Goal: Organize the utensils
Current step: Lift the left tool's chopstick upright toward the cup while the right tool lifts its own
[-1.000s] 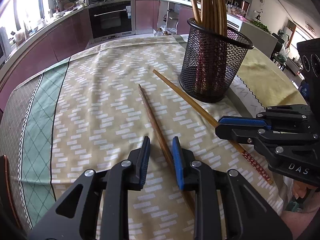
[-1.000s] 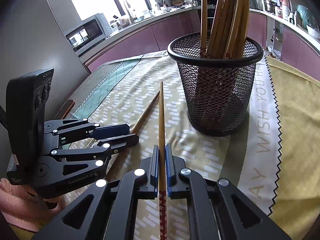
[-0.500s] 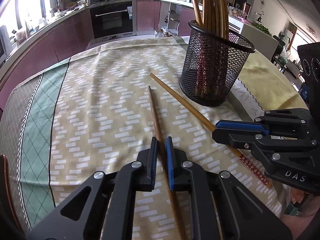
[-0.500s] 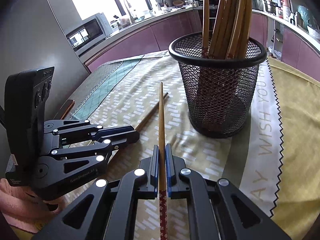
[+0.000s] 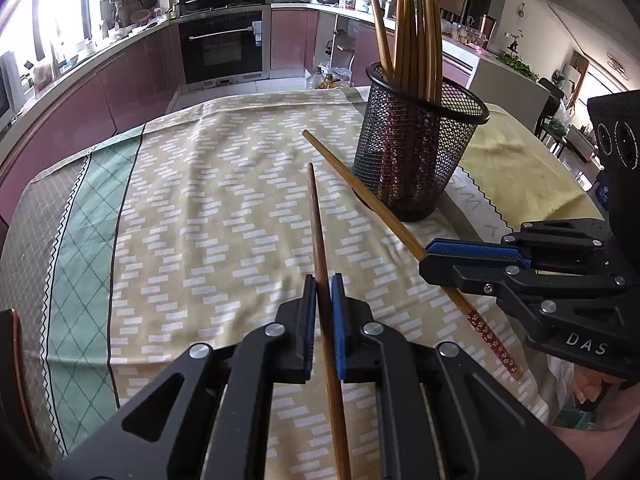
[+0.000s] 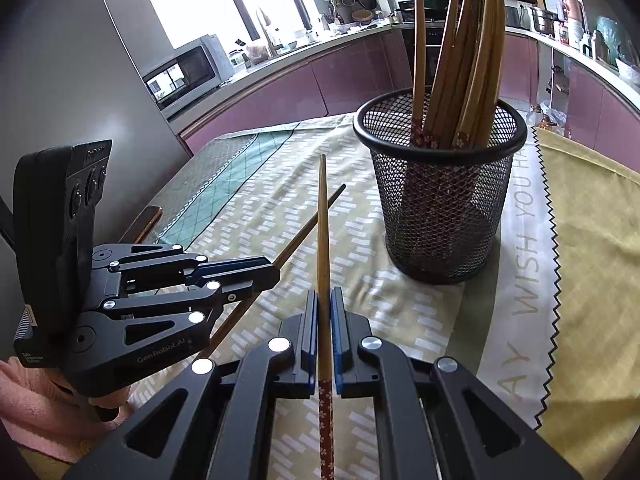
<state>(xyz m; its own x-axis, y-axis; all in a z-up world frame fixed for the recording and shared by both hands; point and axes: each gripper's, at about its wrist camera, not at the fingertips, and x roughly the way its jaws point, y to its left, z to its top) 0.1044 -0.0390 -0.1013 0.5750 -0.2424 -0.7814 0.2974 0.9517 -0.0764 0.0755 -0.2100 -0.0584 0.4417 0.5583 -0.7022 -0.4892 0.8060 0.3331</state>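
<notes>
Nearest in the left wrist view: left gripper (image 5: 324, 292), black with blue pads, pinched on a darker brown wooden chopstick (image 5: 318, 224) whose tip slants up over the cloth. In the right wrist view: right gripper (image 6: 325, 304), same build, clamped on a paler tan wooden chopstick (image 6: 323, 232) with a dark red flower-patterned handle end, tip raised toward the holder. Crossed beneath it (seen from the right), the darker stick. Underneath, a yellow-beige tablecloth (image 5: 224, 208) with white dash pattern and a green diamond-checked border. Further back, a round black wire-mesh holder (image 6: 440, 208) standing upright on the cloth, filled with more brown wooden chopsticks (image 6: 460, 60), handle ends down. Readable writing: "DAS" on the right gripper's body, "GenRobot.AI" on the left one's, and "WISH YOU" along a pale cloth band beside the holder. Beyond, mauve kitchen cabinets (image 5: 80, 116) and a built-in black oven (image 5: 222, 50).
</notes>
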